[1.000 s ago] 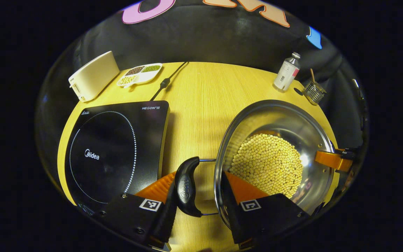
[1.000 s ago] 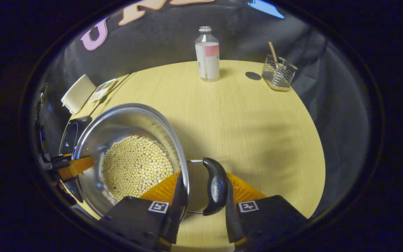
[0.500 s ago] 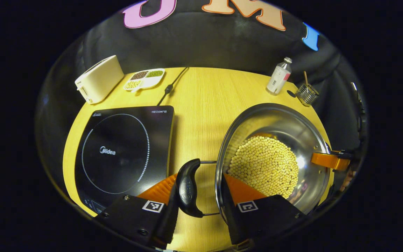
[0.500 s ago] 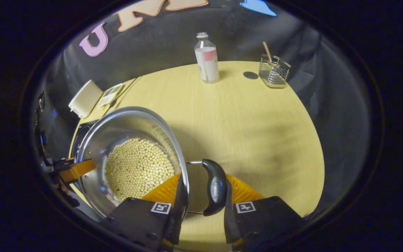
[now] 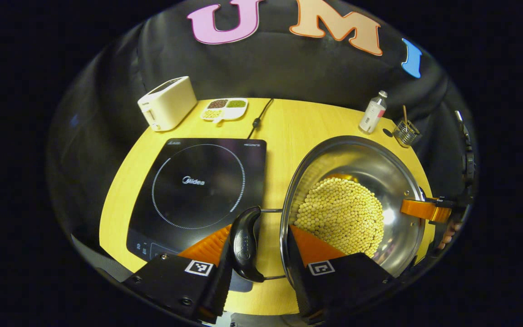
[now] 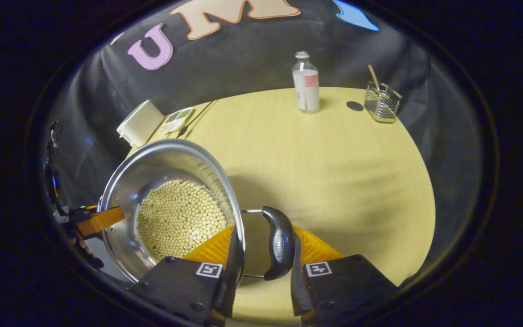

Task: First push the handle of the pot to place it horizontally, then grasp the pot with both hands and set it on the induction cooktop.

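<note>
Two grippers hold one steel pot (image 5: 357, 159) of beans to the right of the induction cooktop (image 5: 202, 181) over the desk (image 6: 334, 168); left gripper (image 5: 261, 247) and right gripper (image 6: 263, 250) jaws each pinch a black side handle (image 5: 244, 243) against the pot's rim.

The pot (image 5: 379, 168) is polished, mirror-bright metal with glossy plastic handles (image 5: 244, 243); the induction cooktop (image 5: 198, 181) is glossy glass on a matt wood-grain table (image 5: 288, 122).

left gripper view: above, near | right gripper view: above, near | shared: pot (image 5: 357, 213)
</note>
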Motion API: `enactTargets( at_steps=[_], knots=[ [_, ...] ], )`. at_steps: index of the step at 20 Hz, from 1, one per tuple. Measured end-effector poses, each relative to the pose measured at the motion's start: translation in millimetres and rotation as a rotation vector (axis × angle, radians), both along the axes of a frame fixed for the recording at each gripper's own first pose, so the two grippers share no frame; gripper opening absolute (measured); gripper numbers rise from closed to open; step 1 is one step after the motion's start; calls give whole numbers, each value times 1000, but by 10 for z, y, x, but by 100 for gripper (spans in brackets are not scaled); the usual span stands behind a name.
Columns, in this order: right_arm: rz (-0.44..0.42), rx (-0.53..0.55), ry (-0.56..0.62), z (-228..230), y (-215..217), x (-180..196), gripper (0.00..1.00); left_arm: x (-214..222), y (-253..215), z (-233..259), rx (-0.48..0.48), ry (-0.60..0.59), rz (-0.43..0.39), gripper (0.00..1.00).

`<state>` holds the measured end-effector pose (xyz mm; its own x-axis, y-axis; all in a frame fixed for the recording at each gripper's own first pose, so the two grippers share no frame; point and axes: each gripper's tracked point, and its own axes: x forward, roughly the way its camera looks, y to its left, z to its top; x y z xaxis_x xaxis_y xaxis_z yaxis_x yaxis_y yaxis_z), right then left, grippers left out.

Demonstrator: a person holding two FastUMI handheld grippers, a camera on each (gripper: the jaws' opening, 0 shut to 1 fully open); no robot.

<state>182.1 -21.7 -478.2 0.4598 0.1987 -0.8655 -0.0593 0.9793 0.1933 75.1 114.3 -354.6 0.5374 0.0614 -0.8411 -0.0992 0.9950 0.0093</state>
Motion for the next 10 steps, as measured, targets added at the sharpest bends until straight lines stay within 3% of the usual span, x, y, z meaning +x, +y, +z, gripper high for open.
enactTargets(
  at_steps=[10],
  knots=[
    [-77,-76,8,112,45,-69,47,135,970,-86,-90,-19,-72,61]
  ],
)
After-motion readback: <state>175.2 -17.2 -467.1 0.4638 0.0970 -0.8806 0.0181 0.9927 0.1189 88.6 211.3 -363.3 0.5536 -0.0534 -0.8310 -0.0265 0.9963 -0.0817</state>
